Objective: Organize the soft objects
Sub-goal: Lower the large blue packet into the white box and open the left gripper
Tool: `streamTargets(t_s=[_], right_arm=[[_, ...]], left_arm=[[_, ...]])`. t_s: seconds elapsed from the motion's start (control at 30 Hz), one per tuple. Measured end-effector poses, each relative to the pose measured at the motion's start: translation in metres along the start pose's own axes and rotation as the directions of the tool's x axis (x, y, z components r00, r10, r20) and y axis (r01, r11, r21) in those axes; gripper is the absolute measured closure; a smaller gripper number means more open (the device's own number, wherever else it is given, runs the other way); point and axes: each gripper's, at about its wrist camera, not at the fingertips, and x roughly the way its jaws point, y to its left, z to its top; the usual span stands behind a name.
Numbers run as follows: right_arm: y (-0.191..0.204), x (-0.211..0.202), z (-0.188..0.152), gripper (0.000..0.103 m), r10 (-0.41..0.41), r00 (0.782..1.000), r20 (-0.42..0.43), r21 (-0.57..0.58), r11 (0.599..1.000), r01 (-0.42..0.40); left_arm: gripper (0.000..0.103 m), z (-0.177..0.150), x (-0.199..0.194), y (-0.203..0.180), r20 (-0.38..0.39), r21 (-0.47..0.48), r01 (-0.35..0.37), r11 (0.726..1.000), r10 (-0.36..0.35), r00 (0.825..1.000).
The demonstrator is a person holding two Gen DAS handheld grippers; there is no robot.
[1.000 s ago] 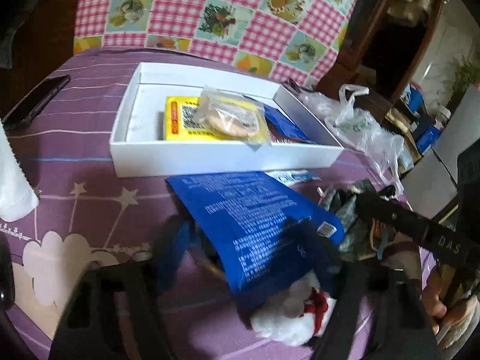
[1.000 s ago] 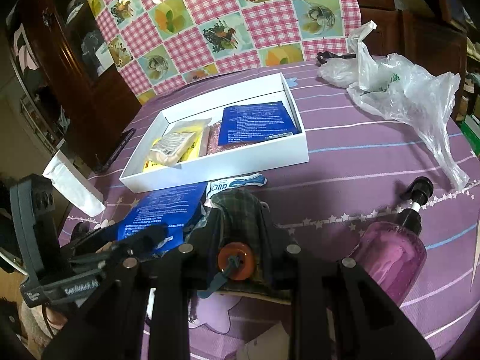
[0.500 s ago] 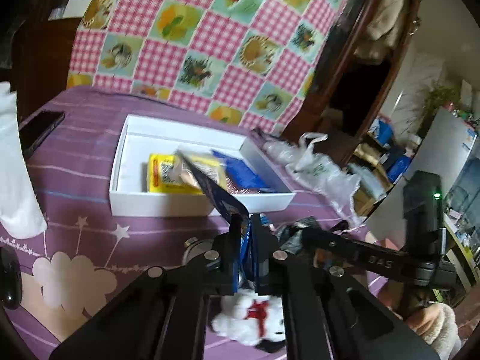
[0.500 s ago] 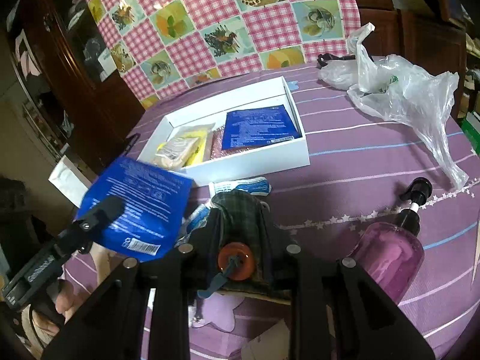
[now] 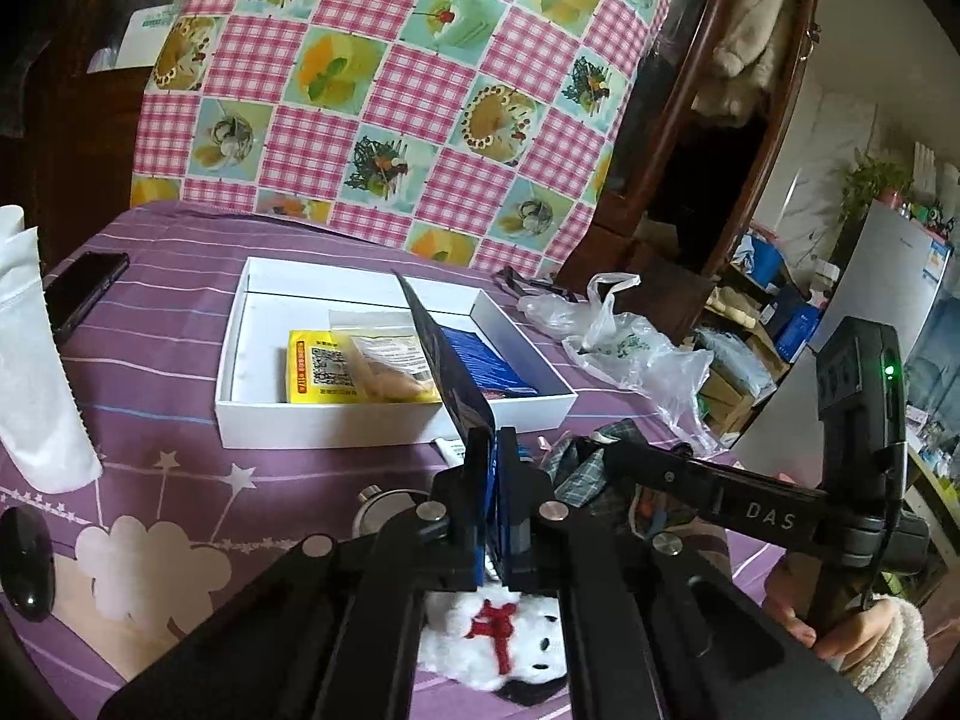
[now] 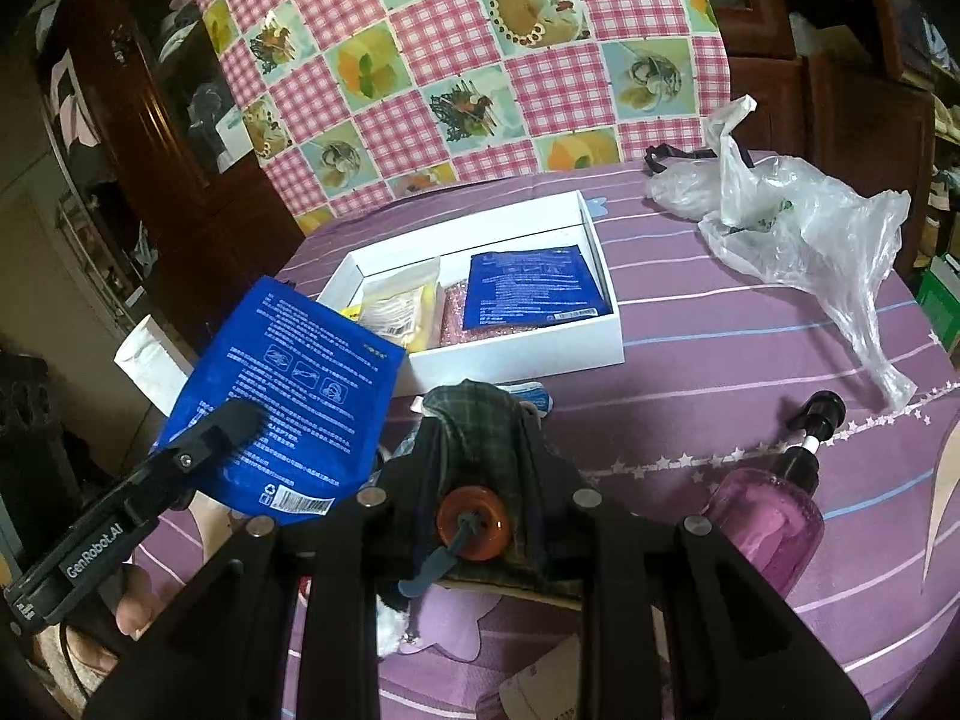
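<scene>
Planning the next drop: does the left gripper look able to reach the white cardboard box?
Probably yes: the left gripper, shut on the blue printed pouch, faces the white cardboard box with nothing between.

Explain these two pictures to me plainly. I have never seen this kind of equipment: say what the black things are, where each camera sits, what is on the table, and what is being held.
No robot here: a person holds a pair of black tongs in each hand, and a wide-angle camera on each looks forward along its two fingers. One picture comes from the left tongs, the other from the right tongs.

The left tongs are shut on a blue packet, lifted off the purple tablecloth. From its own camera the packet shows edge-on. The right tongs are closed on a dark plaid cloth item with an orange button.

On the table stands an open white box holding another blue packet, a yellow packet and a clear bag. Nearby lie a white plush toy, a pink pump bottle, a plastic bag and a phone.
</scene>
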Motion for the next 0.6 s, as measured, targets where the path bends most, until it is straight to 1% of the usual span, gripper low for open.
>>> streamTargets(t_s=[0.37,0.5,0.6], right_arm=[[0.003,-0.009,0.005,0.076,0.023,1.000,0.006,-0.002,1.000,-0.023],[0.000,-0.008,0.013,0.076,0.039,0.999,0.001,0.025,0.999,-0.039],[-0.003,-0.004,0.022,0.076,0.050,0.999,-0.015,0.034,0.998,-0.050]], left_arm=[[0.102,0.003,-0.003,-0.004,0.021,-0.007,0.015,1.000,-0.015,1.000],[0.102,0.012,-0.001,-0.007,0.030,-0.027,0.011,1.000,-0.011,1.000],[0.102,0.024,0.004,-0.011,0.024,-0.019,0.002,1.000,-0.002,1.000]])
